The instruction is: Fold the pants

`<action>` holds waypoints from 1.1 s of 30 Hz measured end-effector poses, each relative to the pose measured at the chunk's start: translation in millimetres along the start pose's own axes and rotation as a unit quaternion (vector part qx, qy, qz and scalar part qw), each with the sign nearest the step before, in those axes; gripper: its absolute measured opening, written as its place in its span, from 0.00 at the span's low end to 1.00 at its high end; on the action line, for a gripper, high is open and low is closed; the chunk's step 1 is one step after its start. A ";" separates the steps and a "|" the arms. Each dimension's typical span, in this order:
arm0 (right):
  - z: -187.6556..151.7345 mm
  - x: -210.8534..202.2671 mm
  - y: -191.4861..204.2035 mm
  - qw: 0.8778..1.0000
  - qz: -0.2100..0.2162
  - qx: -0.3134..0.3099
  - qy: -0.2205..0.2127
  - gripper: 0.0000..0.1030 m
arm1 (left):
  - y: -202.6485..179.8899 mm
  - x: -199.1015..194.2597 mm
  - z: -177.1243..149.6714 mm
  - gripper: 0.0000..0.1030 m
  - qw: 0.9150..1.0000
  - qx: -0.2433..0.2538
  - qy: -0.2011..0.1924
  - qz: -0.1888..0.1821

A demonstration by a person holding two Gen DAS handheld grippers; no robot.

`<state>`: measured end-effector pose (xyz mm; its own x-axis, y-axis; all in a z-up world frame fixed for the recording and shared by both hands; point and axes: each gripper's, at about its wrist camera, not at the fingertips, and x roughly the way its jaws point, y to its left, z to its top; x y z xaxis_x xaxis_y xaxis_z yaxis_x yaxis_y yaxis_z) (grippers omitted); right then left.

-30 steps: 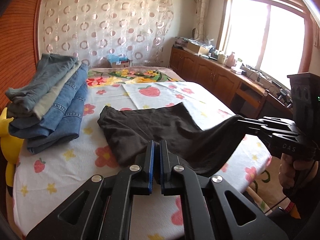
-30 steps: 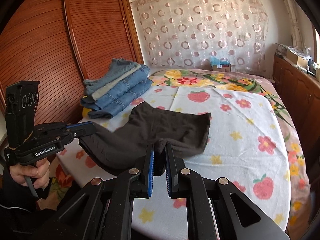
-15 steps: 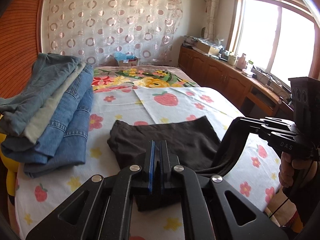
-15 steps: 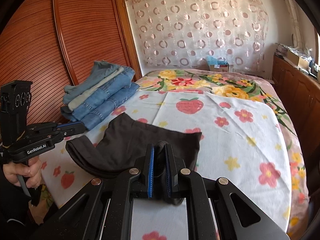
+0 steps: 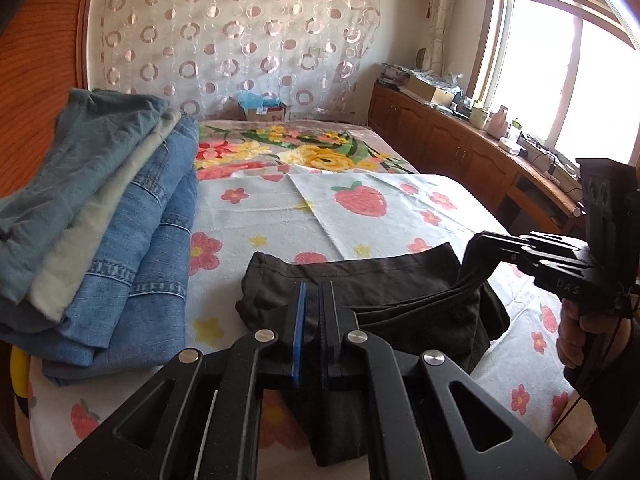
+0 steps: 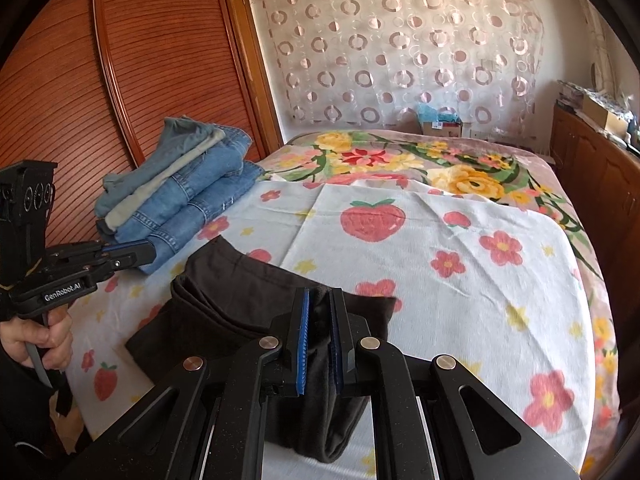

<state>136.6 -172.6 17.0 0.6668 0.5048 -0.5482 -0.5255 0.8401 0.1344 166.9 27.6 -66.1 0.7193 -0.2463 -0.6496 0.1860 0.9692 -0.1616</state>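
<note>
Dark brown pants [image 5: 360,280] lie on the flowered bed sheet [image 5: 280,220], folded over on themselves. My left gripper [image 5: 314,296] is shut on a fold of the pants at their near left edge. My right gripper [image 6: 318,304] is shut on the pants [image 6: 248,288] at their near right edge. In the left wrist view the right gripper [image 5: 480,240] holds the right end of the fabric just above the sheet. In the right wrist view the left gripper [image 6: 148,250] sits near the pants' left end.
A stack of folded jeans [image 5: 112,220] lies on the bed's left side by the wooden wardrobe [image 6: 140,80]. A wooden cabinet [image 5: 460,148] with clutter runs under the window on the right. A cardboard box [image 6: 440,124] stands by the curtain.
Both grippers have carried the near end of the pants forward over the far part, so the pants now lie doubled and lower on the sheet.
</note>
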 end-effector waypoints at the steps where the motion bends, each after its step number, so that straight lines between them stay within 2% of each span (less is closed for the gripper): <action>1: -0.4 3.2 -0.9 1.000 -0.002 -0.001 0.004 0.09 | 1.9 3.3 0.2 0.11 1.000 -0.002 0.006 -0.002; 3: -1.5 14.3 -3.2 1.000 -0.011 -0.001 0.019 0.09 | 3.3 9.7 -1.1 0.31 1.000 -0.001 0.018 -0.003; 5: -4.0 21.5 -3.8 0.999 -0.017 0.000 0.033 0.09 | 4.3 16.8 -3.6 0.41 1.000 -0.001 0.026 -0.010; 14: -2.8 30.7 -12.0 0.999 -0.012 0.014 0.042 0.09 | -3.0 48.5 -9.3 0.41 0.996 -0.003 0.072 -0.044; 17: -4.8 34.1 -13.1 0.999 -0.012 0.015 0.044 0.09 | -9.4 53.5 -11.4 0.38 0.996 0.010 0.077 -0.047; 21: -6.7 33.2 -13.9 0.999 -0.009 0.017 0.042 0.09 | -14.2 50.1 -14.9 0.13 0.996 0.025 0.074 -0.053; 24: -4.6 29.9 -12.1 0.999 -0.005 0.015 0.039 0.09 | -17.0 39.0 -12.9 0.11 0.996 0.036 0.059 -0.054; 29: 3.9 17.3 -8.8 1.000 0.004 0.007 0.023 0.09 | -15.3 6.4 6.5 0.10 0.999 0.033 0.002 -0.042; 33: 11.9 17.1 -5.8 1.000 0.002 0.000 0.019 0.09 | -11.3 3.6 20.3 0.10 0.999 0.038 -0.010 -0.027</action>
<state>157.4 -166.5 16.7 0.6444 0.4994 -0.5791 -0.5279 0.8384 0.1356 180.9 15.7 -51.6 0.7202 -0.2992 -0.6260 0.2745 0.9515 -0.1389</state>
